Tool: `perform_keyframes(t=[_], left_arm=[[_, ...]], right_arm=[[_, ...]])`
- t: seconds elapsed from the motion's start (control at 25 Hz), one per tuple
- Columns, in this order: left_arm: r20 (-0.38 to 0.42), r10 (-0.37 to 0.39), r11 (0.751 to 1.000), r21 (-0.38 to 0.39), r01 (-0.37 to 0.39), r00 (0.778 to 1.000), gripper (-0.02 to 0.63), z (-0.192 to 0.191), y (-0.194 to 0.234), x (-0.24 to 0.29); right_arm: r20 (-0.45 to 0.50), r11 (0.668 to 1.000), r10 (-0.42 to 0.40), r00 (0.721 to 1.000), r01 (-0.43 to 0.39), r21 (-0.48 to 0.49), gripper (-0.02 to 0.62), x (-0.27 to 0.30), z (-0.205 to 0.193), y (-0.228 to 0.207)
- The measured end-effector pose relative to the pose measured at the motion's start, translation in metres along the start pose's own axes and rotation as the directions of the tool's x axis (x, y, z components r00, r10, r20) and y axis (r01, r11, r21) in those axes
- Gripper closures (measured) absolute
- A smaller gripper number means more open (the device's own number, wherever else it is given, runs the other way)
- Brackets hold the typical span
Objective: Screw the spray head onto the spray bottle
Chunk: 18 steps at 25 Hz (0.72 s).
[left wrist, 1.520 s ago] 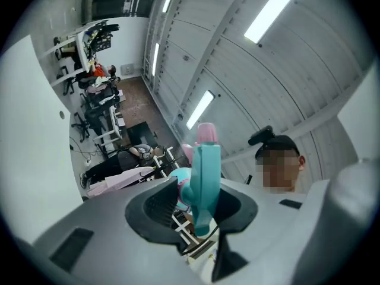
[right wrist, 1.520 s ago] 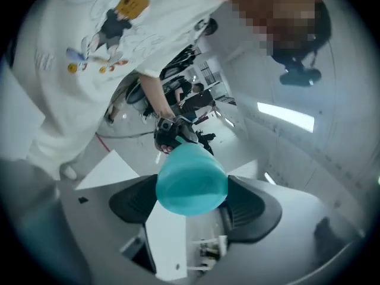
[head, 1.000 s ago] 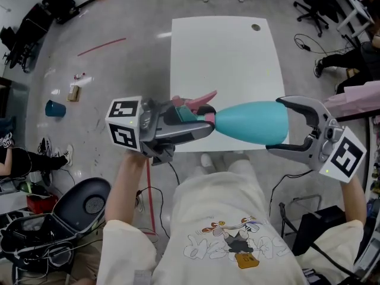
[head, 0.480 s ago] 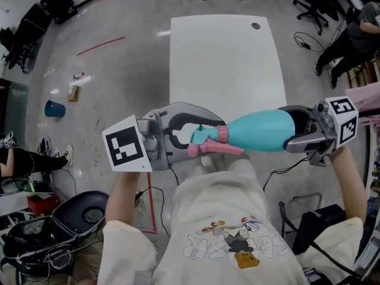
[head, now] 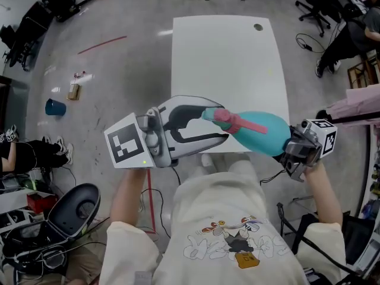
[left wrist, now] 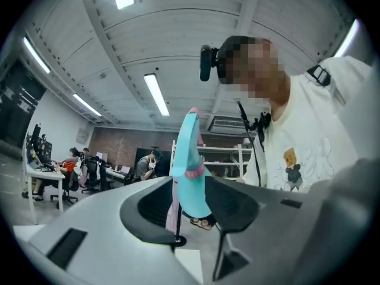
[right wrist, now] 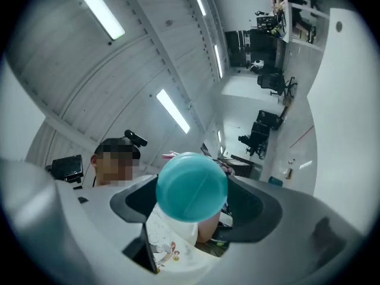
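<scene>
In the head view, cannot see most of the right gripper (head: 290, 147): buried behind the wide end of the spray bottle (head: 270, 138). Cannot see the front of the spray head (head: 225, 117) either, tucked under the upper jaw of the left gripper (head: 218, 122); no telling how far threaded on. Also covering the near edge of the surface (head: 225, 58). Cut off at the right edge: a seated person (head: 356, 29) and something pink (head: 356, 108), not identifiable. From the right gripper view, almost nothing of the spray head, blocked by the spray bottle's round base. From the left gripper view, too small to make out: people at desks (left wrist: 65, 162).
</scene>
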<state>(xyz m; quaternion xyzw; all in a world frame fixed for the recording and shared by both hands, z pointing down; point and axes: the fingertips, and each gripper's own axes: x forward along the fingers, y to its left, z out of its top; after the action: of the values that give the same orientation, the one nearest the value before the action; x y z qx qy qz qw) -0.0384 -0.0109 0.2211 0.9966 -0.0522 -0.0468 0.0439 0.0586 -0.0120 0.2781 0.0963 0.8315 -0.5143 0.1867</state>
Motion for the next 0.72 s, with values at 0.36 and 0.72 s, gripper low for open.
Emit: perform_keyframes(t=[0.36,0.72], left_arm=[[0.312,0.058,0.785,-0.602,0.150,0.948,0.368,0.012,0.024,-0.037],[0.307,-0.032,0.410,-0.864,0.293,0.951,0.364,0.002,0.012,-0.028]], right_arm=[[-0.037,0.941,-0.164,0.986,0.145,-0.305,0.222,-0.008,0.014,-0.001],[-0.139,0.801,-0.211,0.968,0.089,-0.592,0.222,-0.011,0.026,0.013]])
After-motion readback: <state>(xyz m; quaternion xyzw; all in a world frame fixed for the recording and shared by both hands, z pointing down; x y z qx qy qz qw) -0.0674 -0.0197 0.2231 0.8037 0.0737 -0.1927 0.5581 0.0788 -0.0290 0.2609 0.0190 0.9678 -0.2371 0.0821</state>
